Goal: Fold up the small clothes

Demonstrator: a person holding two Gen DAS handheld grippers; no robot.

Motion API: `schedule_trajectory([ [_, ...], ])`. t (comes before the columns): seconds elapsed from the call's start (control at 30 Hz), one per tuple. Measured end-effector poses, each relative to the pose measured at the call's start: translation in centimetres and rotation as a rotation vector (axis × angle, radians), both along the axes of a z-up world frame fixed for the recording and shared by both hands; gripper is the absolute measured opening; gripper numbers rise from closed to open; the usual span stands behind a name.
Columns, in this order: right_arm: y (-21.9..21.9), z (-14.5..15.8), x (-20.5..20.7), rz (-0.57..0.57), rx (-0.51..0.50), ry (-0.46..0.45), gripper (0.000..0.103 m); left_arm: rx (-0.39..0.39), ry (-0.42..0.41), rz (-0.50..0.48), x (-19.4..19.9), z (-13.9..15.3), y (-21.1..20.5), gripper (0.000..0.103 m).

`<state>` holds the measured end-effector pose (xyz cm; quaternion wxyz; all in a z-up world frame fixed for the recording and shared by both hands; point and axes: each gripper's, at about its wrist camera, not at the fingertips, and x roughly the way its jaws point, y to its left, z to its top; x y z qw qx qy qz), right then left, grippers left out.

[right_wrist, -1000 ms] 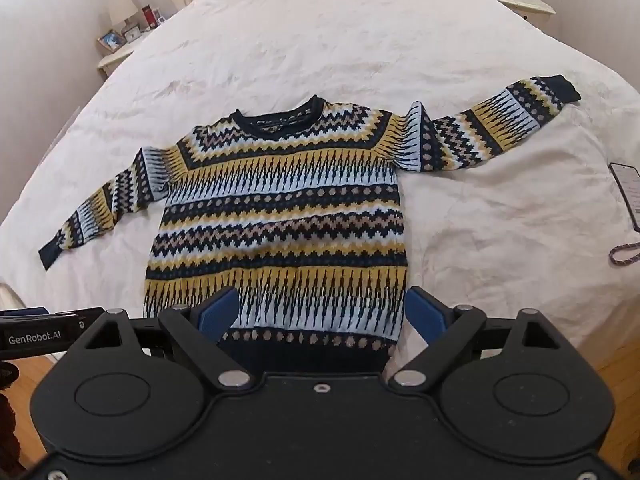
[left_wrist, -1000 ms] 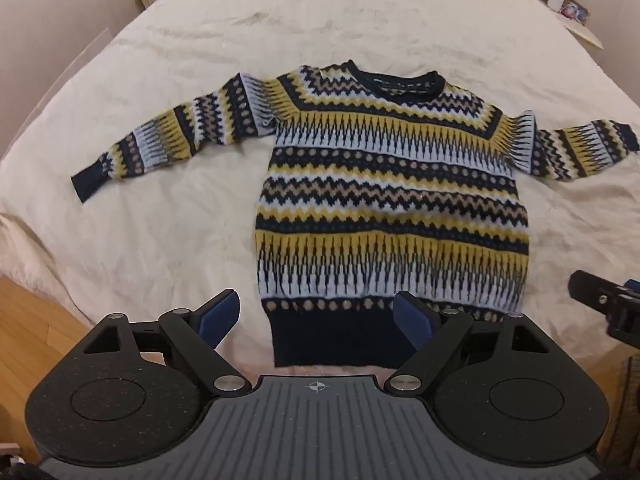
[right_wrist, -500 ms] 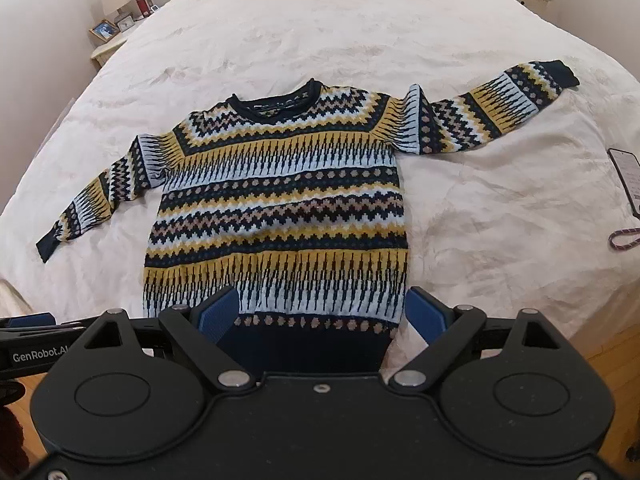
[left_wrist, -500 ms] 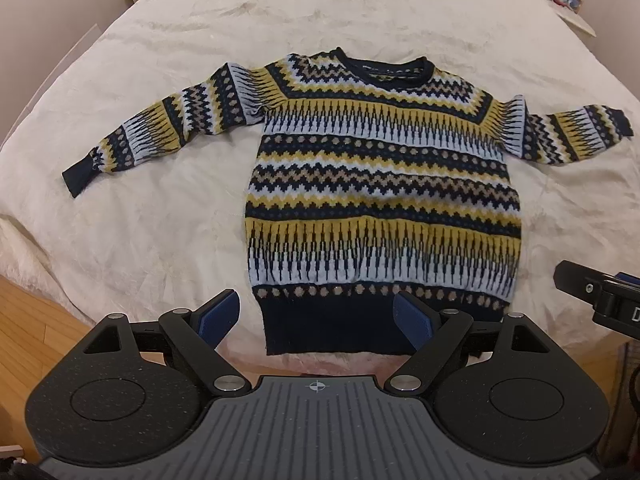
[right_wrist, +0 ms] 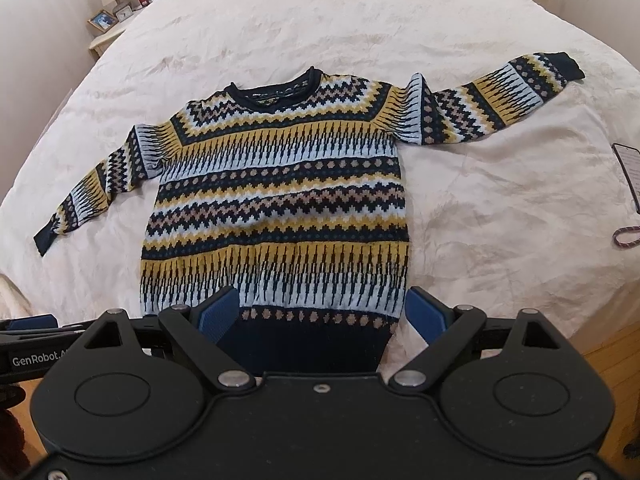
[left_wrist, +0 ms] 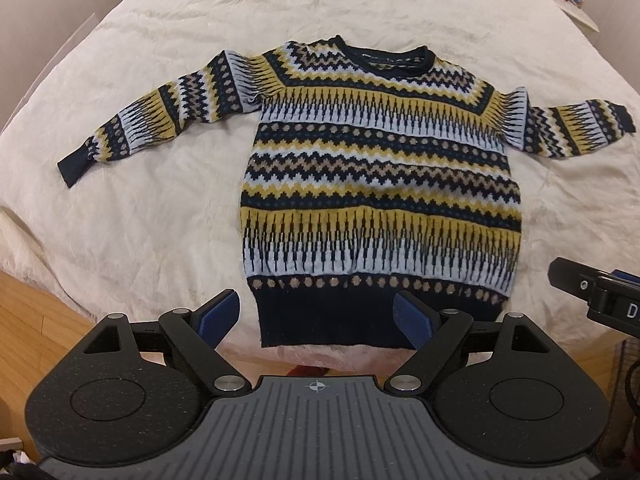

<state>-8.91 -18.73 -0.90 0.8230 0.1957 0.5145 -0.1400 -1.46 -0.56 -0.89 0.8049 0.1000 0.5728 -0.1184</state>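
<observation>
At the bottom of each frame, nearest me, my left gripper and right gripper hung over the near edge of the bed, fingers spread wide and holding nothing. Each gripper's blue pads framed the sweater's dark hem band without, as far as I could tell, touching it.

Centre of both frames: the sweater lay flat, front up, hem toward me, collar away. One sleeve reached to the left of the frame, the other sleeve to the upper right.

I judged the knit soft, limp and fairly light, thick enough to drag on the fuzzy cover rather than slide. It would sag from any single pinch. The ribbed hem corners, cuffs and shoulder seams looked the firmest places to take hold.

At the far right edge of the right view lay a phone and a cord, and a nightstand in its upper left.
</observation>
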Motion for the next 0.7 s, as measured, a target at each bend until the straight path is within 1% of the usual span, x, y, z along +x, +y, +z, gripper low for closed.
schedule_trajectory([
  [0.7, -0.29, -0.33, 0.45, 0.019, 0.018, 0.010, 0.091, 0.009, 0.004, -0.001, 0.22, -0.20, -0.01, 0.084],
])
